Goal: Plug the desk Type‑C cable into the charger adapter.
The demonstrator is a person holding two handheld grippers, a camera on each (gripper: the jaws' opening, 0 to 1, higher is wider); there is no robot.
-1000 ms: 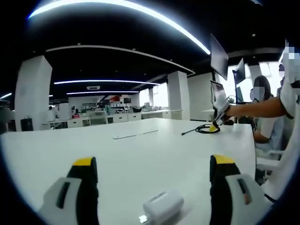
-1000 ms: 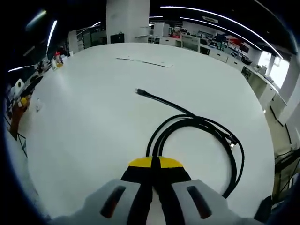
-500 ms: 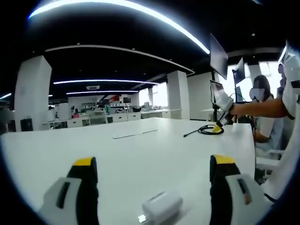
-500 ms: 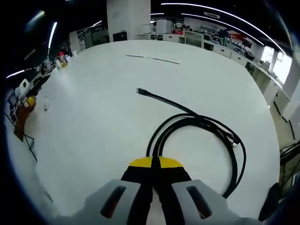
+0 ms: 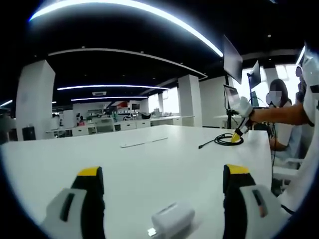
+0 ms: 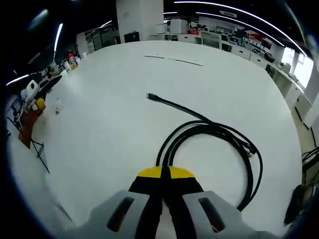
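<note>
Left gripper view: charger adapter (image 5: 172,220) on table (image 5: 149,164) at 6 o'clock; coiled cable (image 5: 228,141) at 2 o'clock, well apart.

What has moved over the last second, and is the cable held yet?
Seen from the left gripper view, the right hand-held gripper, shut on the coiled black Type-C cable, has dragged it rightward across the white desk. The left hand-held gripper stayed open, the white charger adapter unmoved between its jaws.
</note>
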